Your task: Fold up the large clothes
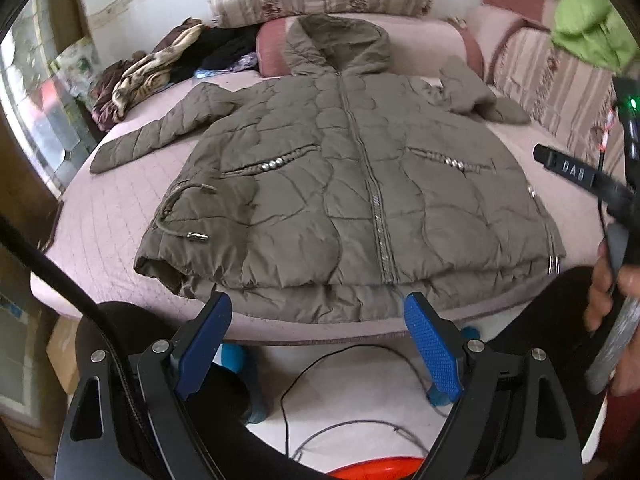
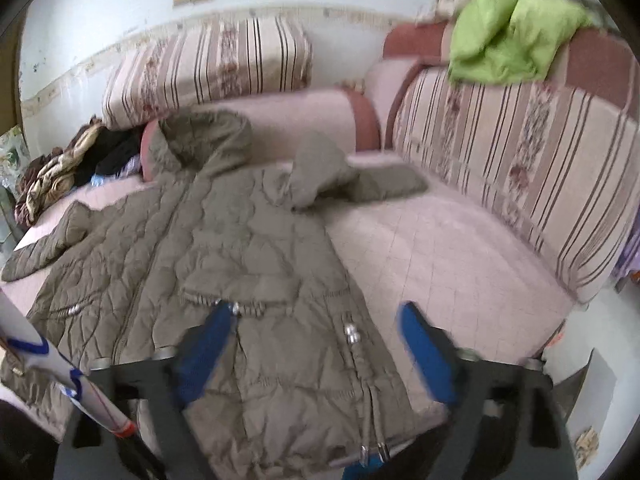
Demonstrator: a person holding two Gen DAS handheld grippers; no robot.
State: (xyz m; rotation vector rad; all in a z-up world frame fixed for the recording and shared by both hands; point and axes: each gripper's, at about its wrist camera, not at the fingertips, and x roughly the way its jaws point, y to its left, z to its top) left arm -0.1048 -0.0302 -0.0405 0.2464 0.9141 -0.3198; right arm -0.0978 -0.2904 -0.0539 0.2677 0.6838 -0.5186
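Observation:
An olive quilted hooded jacket [image 1: 340, 184] lies front up, zipped, on the pink sofa seat [image 1: 104, 248]. Its hood [image 1: 340, 44] leans on a pink bolster. One sleeve [image 1: 152, 136] stretches out to the left; the other sleeve [image 2: 340, 176] lies bent near the sofa's corner. My left gripper [image 1: 318, 312] is open just short of the hem, with nothing between its blue pads [image 1: 430, 348]. My right gripper [image 2: 316, 320] hovers over the jacket's right side near the pocket, jaws apart, not pressing the fabric. The left wrist view shows it in a hand at the right edge [image 1: 576, 172].
A pile of dark and patterned clothes [image 1: 160, 68] sits at the seat's far left. A green garment [image 2: 508, 28] hangs over the striped sofa back [image 2: 520, 160]. Bare seat [image 2: 440, 256] lies right of the jacket. A thin cable [image 1: 340, 360] and an orange thing [image 1: 368, 472] are on the floor.

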